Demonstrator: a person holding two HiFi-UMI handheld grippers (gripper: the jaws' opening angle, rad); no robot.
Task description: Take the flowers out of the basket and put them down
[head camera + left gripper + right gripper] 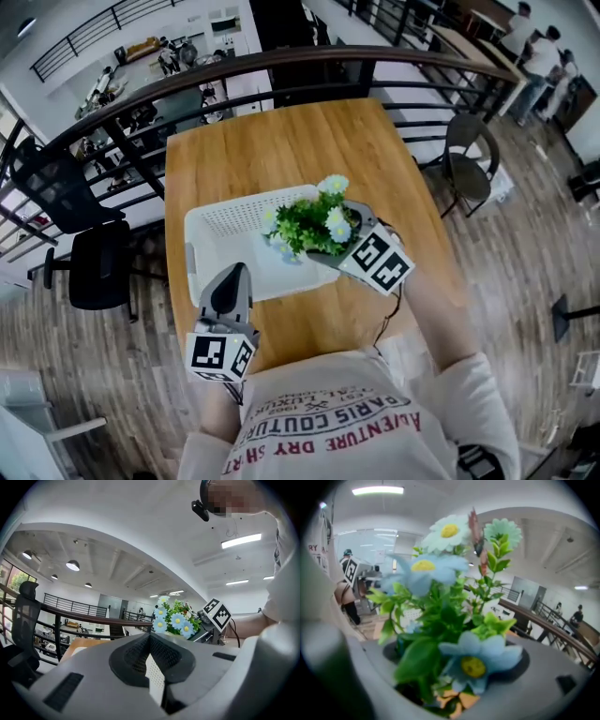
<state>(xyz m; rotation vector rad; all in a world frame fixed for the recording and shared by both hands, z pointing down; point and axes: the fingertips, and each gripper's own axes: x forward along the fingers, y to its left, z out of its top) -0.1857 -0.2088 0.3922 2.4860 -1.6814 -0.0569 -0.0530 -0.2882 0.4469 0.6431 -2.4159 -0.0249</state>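
Observation:
A bunch of artificial flowers (314, 225), pale blue and white daisies with green leaves, hangs over the right part of the white perforated basket (234, 220). My right gripper (328, 247) is shut on the stems from the right. In the right gripper view the flowers (445, 620) fill the picture, rising out of my right gripper (450, 677). My left gripper (232, 277) lies on the basket's front wall. In the left gripper view its pads meet at the tips of my left gripper (151, 639), with a strip of white perforated wall (154, 672) pinched between them. The flowers (176, 618) show beyond.
The basket stands on a wooden table (281, 141). A dark railing (281, 66) curves round the table's far side. Black office chairs (94, 262) stand to the left and a round chair (469, 150) to the right. People (539, 47) stand far off at the back right.

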